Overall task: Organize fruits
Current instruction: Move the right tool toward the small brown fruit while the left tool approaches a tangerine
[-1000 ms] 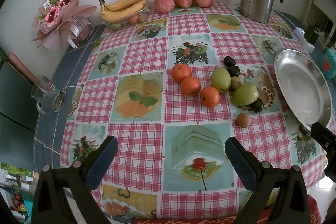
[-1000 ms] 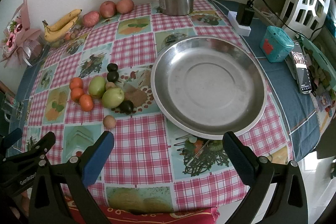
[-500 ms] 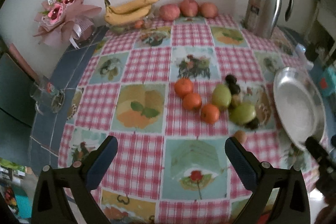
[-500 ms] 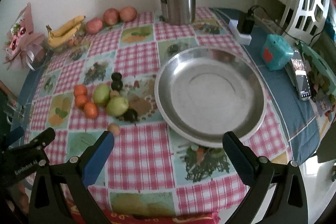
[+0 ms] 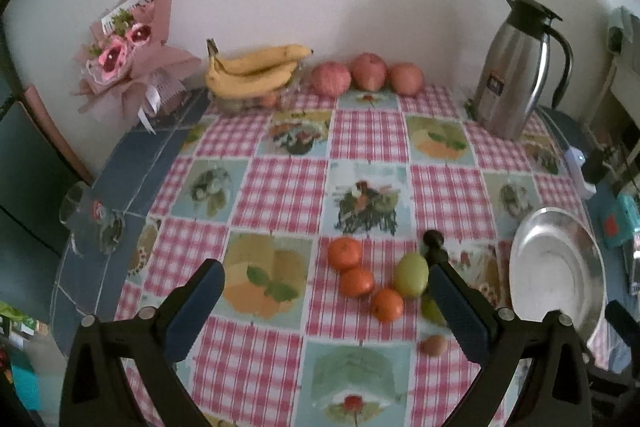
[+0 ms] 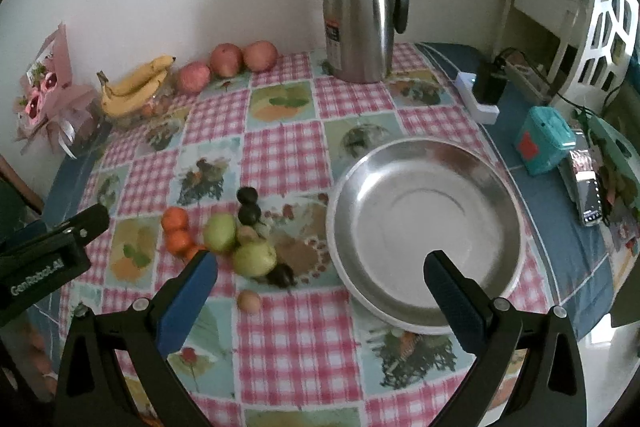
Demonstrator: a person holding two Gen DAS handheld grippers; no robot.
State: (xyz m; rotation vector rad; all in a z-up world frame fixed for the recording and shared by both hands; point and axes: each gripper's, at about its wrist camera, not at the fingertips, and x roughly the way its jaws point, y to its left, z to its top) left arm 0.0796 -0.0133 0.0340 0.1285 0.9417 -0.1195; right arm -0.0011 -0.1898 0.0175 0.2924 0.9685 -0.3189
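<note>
Fruits (image 6: pixel 218 233) sit clustered, one orange partly hidden behind the spread right gripper (image 6: pixel 320 293); left gripper (image 5: pixel 326 295) spread too.

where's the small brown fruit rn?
In the right wrist view the small brown fruit lies alone on the tablecloth, nearest the camera, just below the green fruit and left of the steel plate.

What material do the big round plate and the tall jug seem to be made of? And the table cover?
The plate looks like polished metal, probably stainless steel: silver and reflective. The jug has a brushed steel-looking body with a black, likely plastic, lid and handle. The table cover is printed with checks and pictures; it lies smooth, perhaps wipeable plastic, but that is uncertain.
</note>
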